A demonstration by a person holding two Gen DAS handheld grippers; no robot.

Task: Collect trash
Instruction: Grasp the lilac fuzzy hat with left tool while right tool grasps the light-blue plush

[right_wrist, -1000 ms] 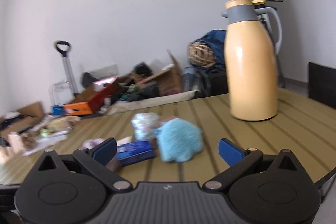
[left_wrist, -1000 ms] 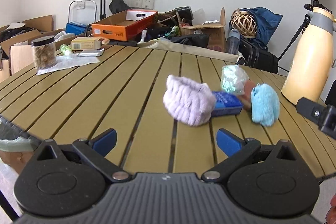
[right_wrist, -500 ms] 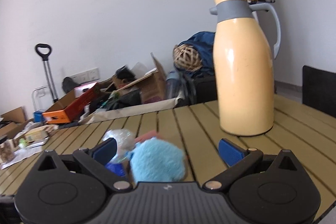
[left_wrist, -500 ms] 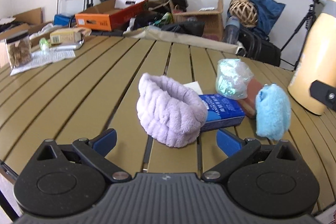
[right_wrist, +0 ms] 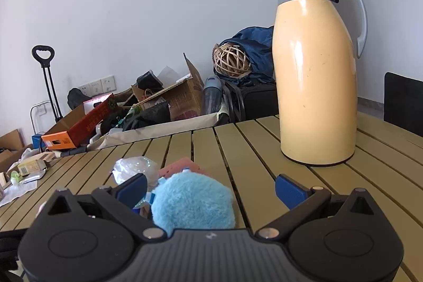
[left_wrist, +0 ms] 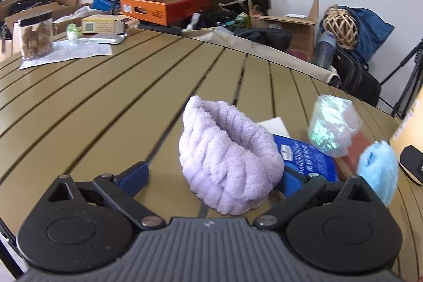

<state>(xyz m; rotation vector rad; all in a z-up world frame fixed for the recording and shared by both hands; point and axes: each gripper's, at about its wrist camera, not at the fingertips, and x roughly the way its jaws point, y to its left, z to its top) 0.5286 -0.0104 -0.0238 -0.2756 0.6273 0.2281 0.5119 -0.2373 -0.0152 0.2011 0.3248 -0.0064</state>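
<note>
Both of my tools are spread wide: left tool (left_wrist: 212,175) around the upright purple headband (left_wrist: 227,160), right tool (right_wrist: 210,188) around the blue puff (right_wrist: 193,205).

On the table (left_wrist: 111,97), a fuzzy band (left_wrist: 227,157) sits in front. A flat box (left_wrist: 309,157) lies just right of it. A crumpled wrapper (left_wrist: 333,128) sits behind the box. A fluffy ball (right_wrist: 191,204) is farther right. A tall jug (right_wrist: 314,75) stands behind, well apart.

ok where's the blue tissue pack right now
In the left wrist view the tissue pack lies flat on the table, right of centre, between the purple headband and the blue fluffy thing, below the crumpled plastic.
</note>
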